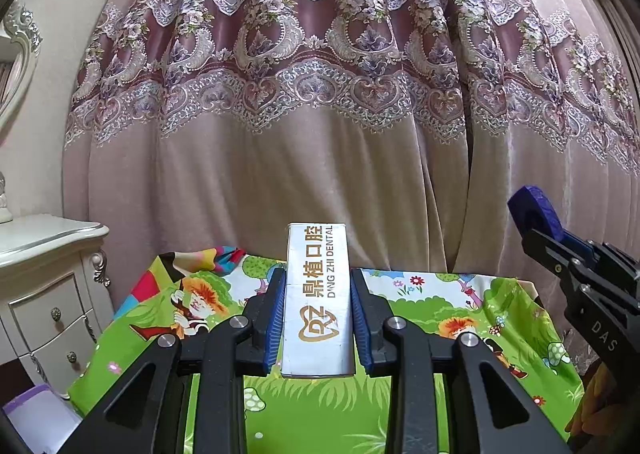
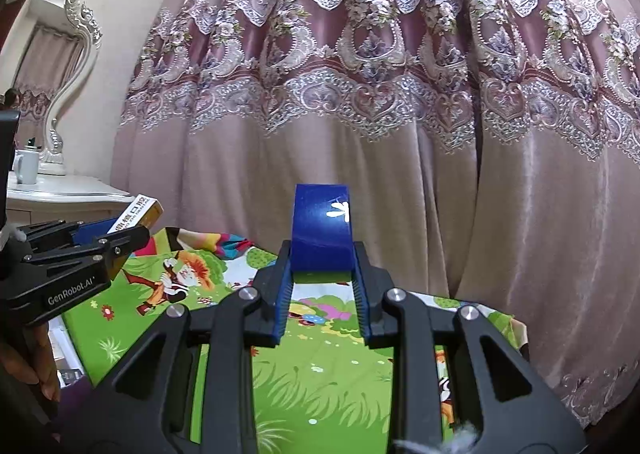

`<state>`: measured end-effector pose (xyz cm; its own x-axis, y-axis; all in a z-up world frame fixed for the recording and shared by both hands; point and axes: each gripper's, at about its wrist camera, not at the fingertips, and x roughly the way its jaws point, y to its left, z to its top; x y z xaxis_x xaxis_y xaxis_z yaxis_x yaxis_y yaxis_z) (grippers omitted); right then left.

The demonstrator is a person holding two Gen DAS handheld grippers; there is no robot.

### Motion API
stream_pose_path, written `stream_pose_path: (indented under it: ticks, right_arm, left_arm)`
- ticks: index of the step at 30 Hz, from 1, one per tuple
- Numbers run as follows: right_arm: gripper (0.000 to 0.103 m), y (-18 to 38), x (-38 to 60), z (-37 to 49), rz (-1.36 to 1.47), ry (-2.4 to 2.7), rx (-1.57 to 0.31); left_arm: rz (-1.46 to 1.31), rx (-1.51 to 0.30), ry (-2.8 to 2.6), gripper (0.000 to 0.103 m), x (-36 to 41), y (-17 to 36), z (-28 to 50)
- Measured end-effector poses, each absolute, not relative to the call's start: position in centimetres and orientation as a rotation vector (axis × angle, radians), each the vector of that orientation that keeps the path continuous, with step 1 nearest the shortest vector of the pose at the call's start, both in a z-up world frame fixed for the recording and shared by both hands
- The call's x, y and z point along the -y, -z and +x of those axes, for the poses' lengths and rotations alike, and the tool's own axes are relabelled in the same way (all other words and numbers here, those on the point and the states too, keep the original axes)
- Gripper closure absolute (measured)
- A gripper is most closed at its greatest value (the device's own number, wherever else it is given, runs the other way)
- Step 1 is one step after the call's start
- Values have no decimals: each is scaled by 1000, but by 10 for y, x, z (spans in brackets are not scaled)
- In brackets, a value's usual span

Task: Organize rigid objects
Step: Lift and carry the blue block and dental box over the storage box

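I'm clamping my left hand-held gripper on the white dental box, frame centre; my right hand-held gripper is gripping the blue box; both lifted over the worktop, probably for sorting.

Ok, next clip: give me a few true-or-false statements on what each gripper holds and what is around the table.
1. The left gripper is clamped on a white dental box. True.
2. The right gripper is empty. False: it holds a blue box.
3. Both held items are lifted above the cartoon-print cloth. True.
4. A plain white wall fills the background. False: a pink lace-trimmed curtain hangs there.
5. A white dresser stands on the left. True.
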<state>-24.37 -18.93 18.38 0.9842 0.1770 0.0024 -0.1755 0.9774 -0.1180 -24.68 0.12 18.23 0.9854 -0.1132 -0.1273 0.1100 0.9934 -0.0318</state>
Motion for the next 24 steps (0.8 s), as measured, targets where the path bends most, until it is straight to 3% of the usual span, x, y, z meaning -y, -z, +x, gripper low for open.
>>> stream_pose_path:
  ticks: [16, 24]
  right_arm:
    - [72, -183, 151, -253, -151, -321, -25]
    - [72, -184, 107, -248, -191, -485, -138]
  left_arm:
    - [-33, -181, 44, 72, -39, -168, -272]
    - [-78, -253, -41, 72, -78, -157, -285]
